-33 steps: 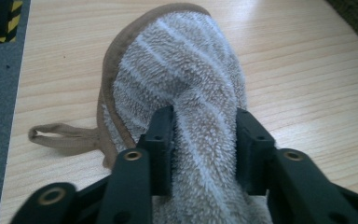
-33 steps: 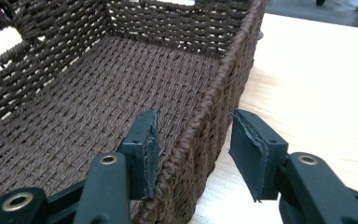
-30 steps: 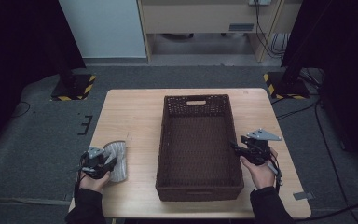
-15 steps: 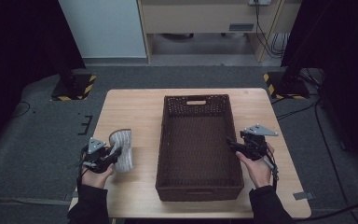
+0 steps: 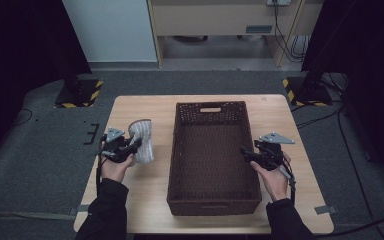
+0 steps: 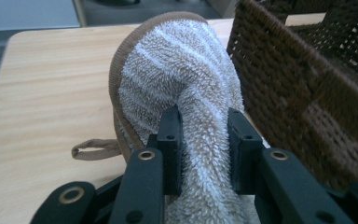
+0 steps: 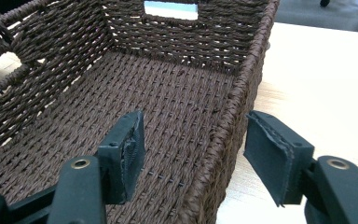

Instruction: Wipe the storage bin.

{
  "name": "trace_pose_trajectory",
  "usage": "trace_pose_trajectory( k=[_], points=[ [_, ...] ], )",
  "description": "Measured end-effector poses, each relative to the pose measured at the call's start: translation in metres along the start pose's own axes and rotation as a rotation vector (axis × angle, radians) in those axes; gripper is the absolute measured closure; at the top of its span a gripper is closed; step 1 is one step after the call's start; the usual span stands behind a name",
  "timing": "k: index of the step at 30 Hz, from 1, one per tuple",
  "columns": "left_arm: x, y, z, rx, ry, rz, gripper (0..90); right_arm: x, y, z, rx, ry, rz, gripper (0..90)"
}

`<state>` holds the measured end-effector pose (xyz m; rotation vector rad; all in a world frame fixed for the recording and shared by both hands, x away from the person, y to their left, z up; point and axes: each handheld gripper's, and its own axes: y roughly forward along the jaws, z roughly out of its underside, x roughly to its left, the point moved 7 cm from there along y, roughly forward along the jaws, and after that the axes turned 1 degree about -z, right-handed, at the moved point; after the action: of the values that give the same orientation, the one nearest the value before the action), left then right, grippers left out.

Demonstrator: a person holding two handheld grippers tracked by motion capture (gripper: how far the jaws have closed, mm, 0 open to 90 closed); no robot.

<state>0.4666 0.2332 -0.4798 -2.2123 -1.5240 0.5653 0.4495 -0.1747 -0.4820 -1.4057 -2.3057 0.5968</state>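
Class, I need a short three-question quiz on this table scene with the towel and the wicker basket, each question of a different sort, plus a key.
1. True or false: the left gripper is shut on the striped towel.
2. The right gripper has its jaws: A) clamped on the towel, B) open astride the wicker basket wall, C) flat on the table.
3. Fill in: the basket holds ____.

Key: 1 true; 2 B; 3 nothing.
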Motion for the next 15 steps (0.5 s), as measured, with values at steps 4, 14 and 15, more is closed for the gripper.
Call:
trace_pose_trajectory(
  k=[4,14,15],
  points=[
    [-0.005,0.012,-0.007,-0.008,0.003,0.014,69.5,0.000,0.001,0.000,0.003,0.006,-0.007,39.3],
    [-0.020,0.035,-0.040,-0.044,0.015,0.072,69.5,0.001,0.003,0.001,0.010,0.011,-0.016,44.3],
    [-0.020,0.037,-0.043,-0.047,0.014,0.072,69.5,0.001,0.002,0.001,0.012,0.010,-0.013,44.7]
  ],
)
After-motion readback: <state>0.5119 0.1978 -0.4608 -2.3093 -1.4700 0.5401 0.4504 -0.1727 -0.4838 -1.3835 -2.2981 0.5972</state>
